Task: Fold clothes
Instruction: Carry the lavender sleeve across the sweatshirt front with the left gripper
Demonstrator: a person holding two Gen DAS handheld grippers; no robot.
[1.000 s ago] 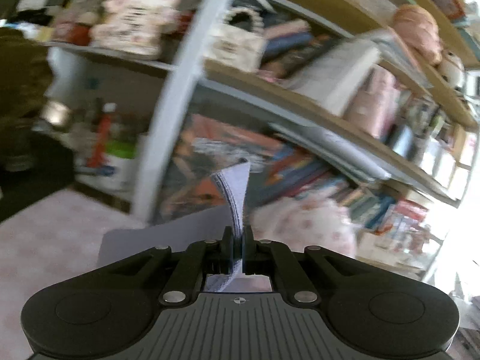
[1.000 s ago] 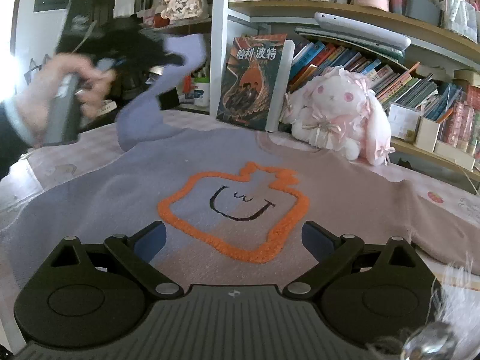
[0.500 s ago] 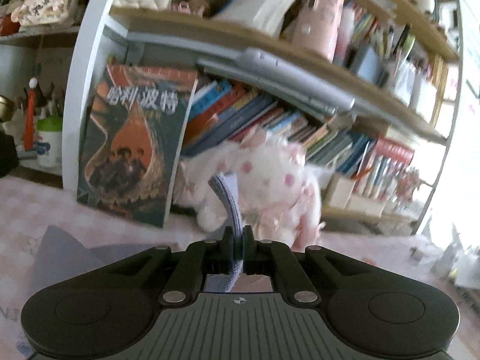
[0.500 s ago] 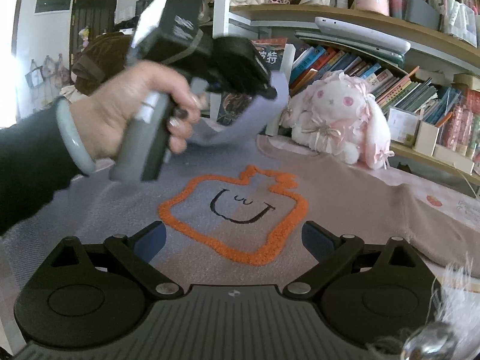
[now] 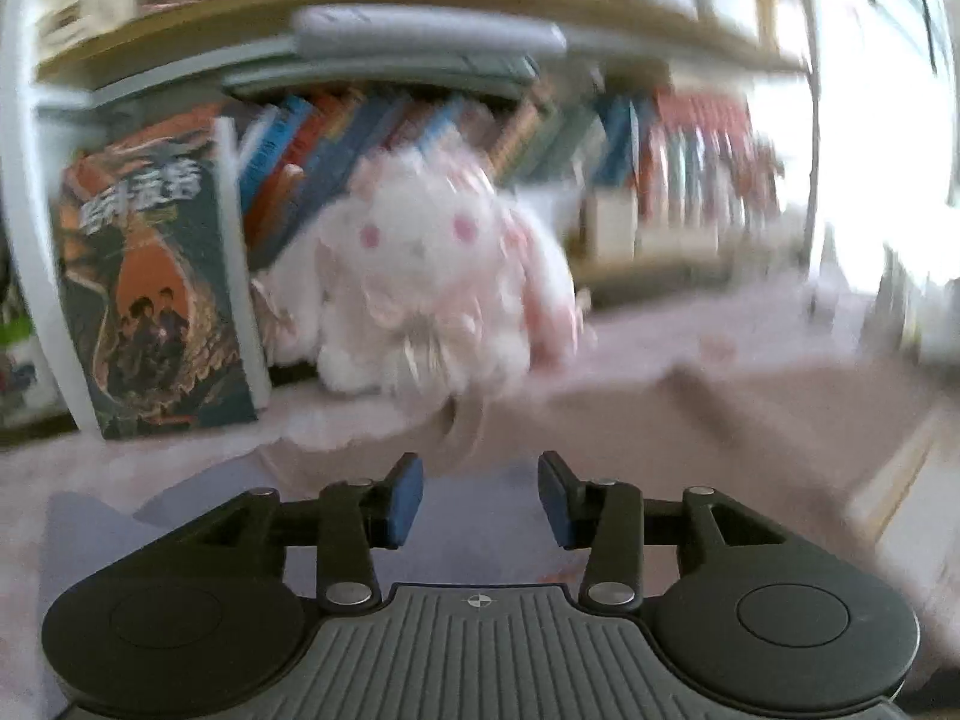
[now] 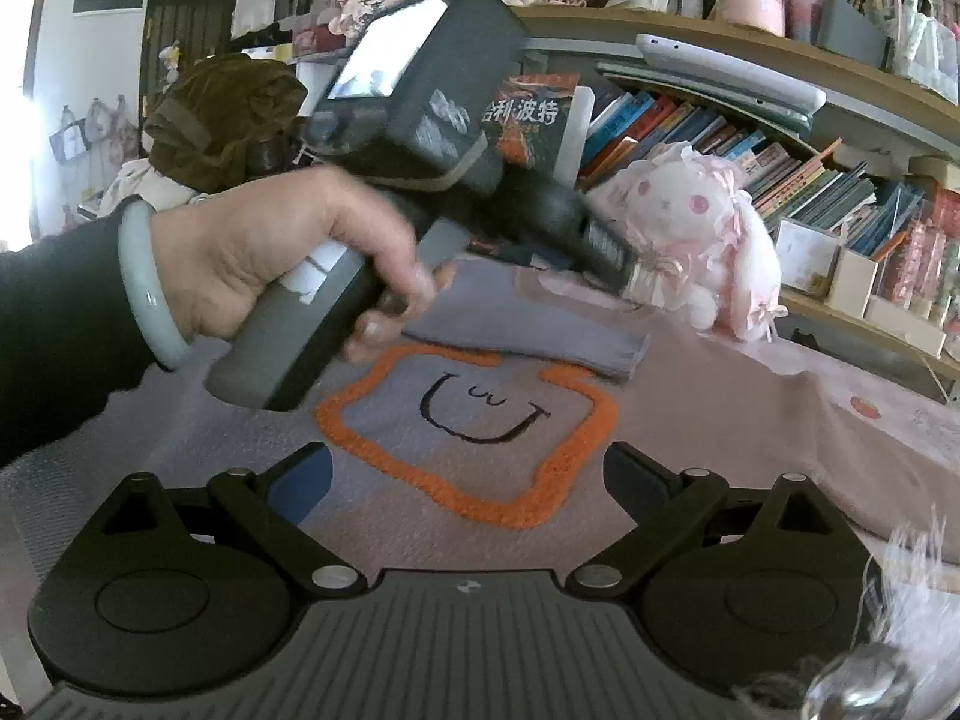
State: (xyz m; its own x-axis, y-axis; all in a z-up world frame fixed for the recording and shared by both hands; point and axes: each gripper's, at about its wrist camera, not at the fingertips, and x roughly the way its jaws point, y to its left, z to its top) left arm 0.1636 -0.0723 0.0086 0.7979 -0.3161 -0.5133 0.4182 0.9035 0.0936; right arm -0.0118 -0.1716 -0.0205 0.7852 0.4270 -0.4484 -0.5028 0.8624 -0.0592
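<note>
the left view is smeared with blur, but the left gripper (image 5: 479, 495) is spread and empty above the lilac sweater (image 6: 384, 438), which lies flat ahead of the wide-spread right gripper (image 6: 467, 474), sleeve (image 6: 540, 343) folded across above its orange patch (image 6: 468, 420).

plush rabbit (image 6: 690, 240) and upright book (image 5: 150, 300) blocking far edge

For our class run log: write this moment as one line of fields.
step: sleeve folded across sweater | left gripper: open, empty | right gripper: open, over sweater
</note>
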